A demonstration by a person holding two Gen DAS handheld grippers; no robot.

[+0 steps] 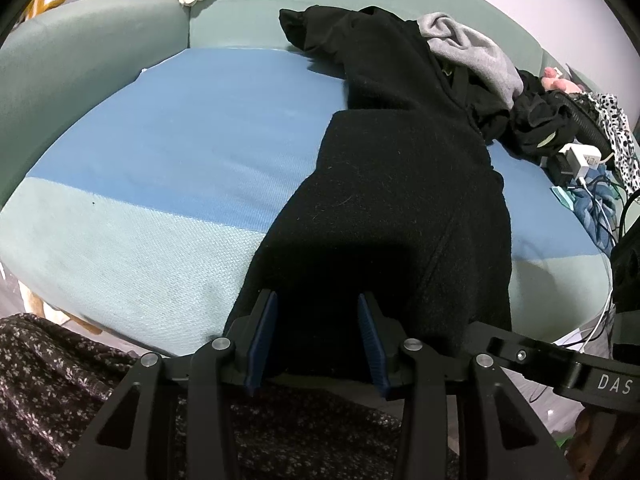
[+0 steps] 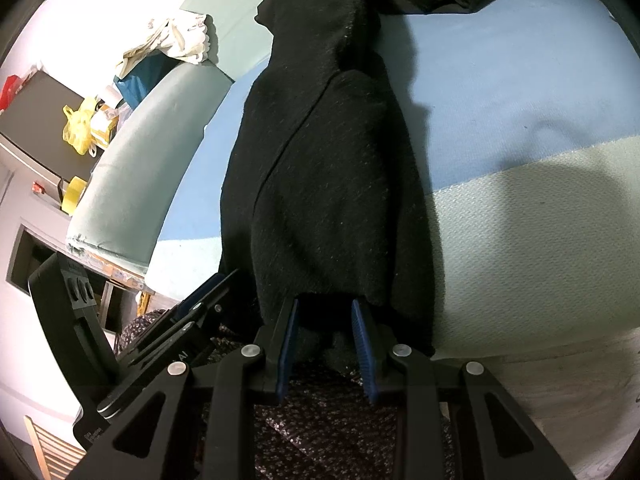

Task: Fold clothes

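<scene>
- Black linkage arms of the left gripper (image 1: 318, 312) fill the bottom of the left wrist view, over a dark cloth with small flowers (image 1: 60, 380).
- Its blue pads (image 1: 266, 332) stand apart, with the near hem of the black garment (image 1: 400, 184) lying between them. Whether the pads press on the fabric I cannot tell; the hem is in deep shadow.
- This garment stretches away from the gripper along the sofa seat (image 1: 180, 132), which has a blue cover and a pale green front strip.
- Its far end reaches the sofa back, where a grey cloth (image 1: 468, 52) lies on it.
- To the right are more dark clothes, a white charger (image 1: 580, 158) and some cables.
- Nearest in the right wrist view are the arms of the right gripper (image 2: 325, 320), again above the flowered cloth.
- Between its blue pads (image 2: 362, 340) hangs a fold of the black garment's lower edge; the jaws are partly closed, but contact with the pads is not clear.
- Beside it, at the lower left, the left gripper shows at the same hem.
- Further left, past the sofa armrest (image 2: 132, 168), a yellow bag (image 2: 80, 126) is on a shelf.
</scene>
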